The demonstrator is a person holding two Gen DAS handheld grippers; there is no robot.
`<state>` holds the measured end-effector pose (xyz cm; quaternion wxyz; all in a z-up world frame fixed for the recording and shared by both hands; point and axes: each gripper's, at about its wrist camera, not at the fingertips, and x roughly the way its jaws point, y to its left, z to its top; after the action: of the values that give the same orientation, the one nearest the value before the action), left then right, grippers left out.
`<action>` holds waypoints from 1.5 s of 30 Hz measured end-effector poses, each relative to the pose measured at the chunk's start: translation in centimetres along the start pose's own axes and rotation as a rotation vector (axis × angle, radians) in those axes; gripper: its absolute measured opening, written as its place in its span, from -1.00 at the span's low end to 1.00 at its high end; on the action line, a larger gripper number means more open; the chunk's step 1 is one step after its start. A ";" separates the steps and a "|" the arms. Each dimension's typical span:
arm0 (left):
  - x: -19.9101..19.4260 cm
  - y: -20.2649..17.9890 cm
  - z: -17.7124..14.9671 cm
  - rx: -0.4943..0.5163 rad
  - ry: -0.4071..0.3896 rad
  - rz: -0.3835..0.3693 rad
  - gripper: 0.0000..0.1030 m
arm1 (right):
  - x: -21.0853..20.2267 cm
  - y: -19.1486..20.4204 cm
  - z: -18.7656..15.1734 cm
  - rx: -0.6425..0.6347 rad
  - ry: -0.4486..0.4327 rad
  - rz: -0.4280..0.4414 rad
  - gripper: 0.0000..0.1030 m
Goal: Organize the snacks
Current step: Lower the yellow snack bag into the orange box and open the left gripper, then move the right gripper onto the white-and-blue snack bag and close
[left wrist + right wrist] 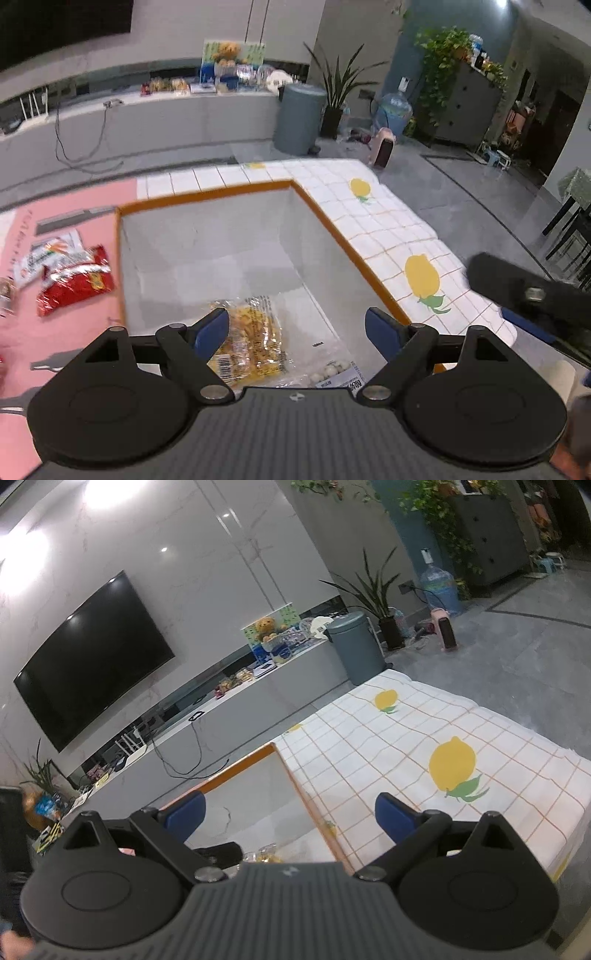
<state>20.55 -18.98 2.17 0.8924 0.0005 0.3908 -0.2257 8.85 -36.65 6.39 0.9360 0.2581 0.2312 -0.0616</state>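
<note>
A: Your left gripper (pixel 297 326) hangs wide and empty over the box (pixel 207 199); the yellow snack bag (pixel 255 336) lies inside, near wall.

B: Risk?

A: Swinging left for the red packet (pixel 75 282) on the pink mat (pixel 74 332), you could clip the orange rim. Your right gripper (pixel 290 819), also wide and empty, crowds the right rim; open room is the lemon cloth (pixel 424 731).

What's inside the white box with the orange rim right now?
Inside the white box: a yellow snack packet and a clear bag of white candies. The gripper body hides the near end.
</note>
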 end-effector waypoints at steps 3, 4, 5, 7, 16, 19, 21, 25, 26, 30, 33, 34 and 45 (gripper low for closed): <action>-2.6 0.3 -0.2 0.023 -0.042 0.010 0.90 | -0.2 0.8 -0.1 -0.014 -0.003 0.033 0.86; -3.5 0.4 -0.2 0.024 -0.060 0.021 0.90 | -0.3 1.1 -0.2 -0.021 -0.005 0.044 0.86; -4.4 0.5 -0.3 0.023 -0.075 0.032 0.90 | -0.4 1.5 -0.2 -0.032 -0.007 0.055 0.86; -6.4 1.2 -0.5 0.020 -0.106 0.060 0.90 | -0.6 2.3 -0.4 -0.054 -0.009 0.074 0.86; -12.6 6.1 -2.3 -0.033 -0.180 0.206 0.90 | -1.4 6.5 -1.5 -0.124 -0.010 0.224 0.86; -14.3 8.3 -3.0 -0.055 -0.201 0.262 0.90 | -1.7 8.7 -2.4 -0.164 0.000 0.297 0.86; -15.3 9.9 -3.5 -0.088 -0.212 0.302 0.90 | -1.6 10.4 -3.1 -0.192 0.015 0.343 0.86; -16.5 13.2 -4.6 -0.159 -0.225 0.345 0.90 | -1.1 13.7 -5.2 -0.265 0.064 0.409 0.86; -16.7 14.1 -5.0 -0.176 -0.226 0.356 0.90 | -0.9 14.7 -5.9 -0.290 0.075 0.416 0.86; -16.4 17.9 -6.4 -0.250 -0.220 0.395 0.90 | 0.6 17.7 -9.0 -0.385 0.128 0.429 0.85; -15.7 20.2 -7.5 -0.272 -0.202 0.404 0.90 | 2.1 19.4 -11.6 -0.467 0.168 0.422 0.83; -15.5 20.9 -8.0 -0.270 -0.195 0.409 0.90 | 2.8 19.8 -12.3 -0.491 0.182 0.408 0.83; -10.7 23.6 -11.9 -0.096 -0.025 0.487 0.90 | 9.1 22.6 -20.0 -0.922 0.297 0.118 0.84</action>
<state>15.39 8.65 -2.79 0.9242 0.0497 0.3784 0.0150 14.21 -6.98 -2.81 0.9117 -0.1648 0.3503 0.1380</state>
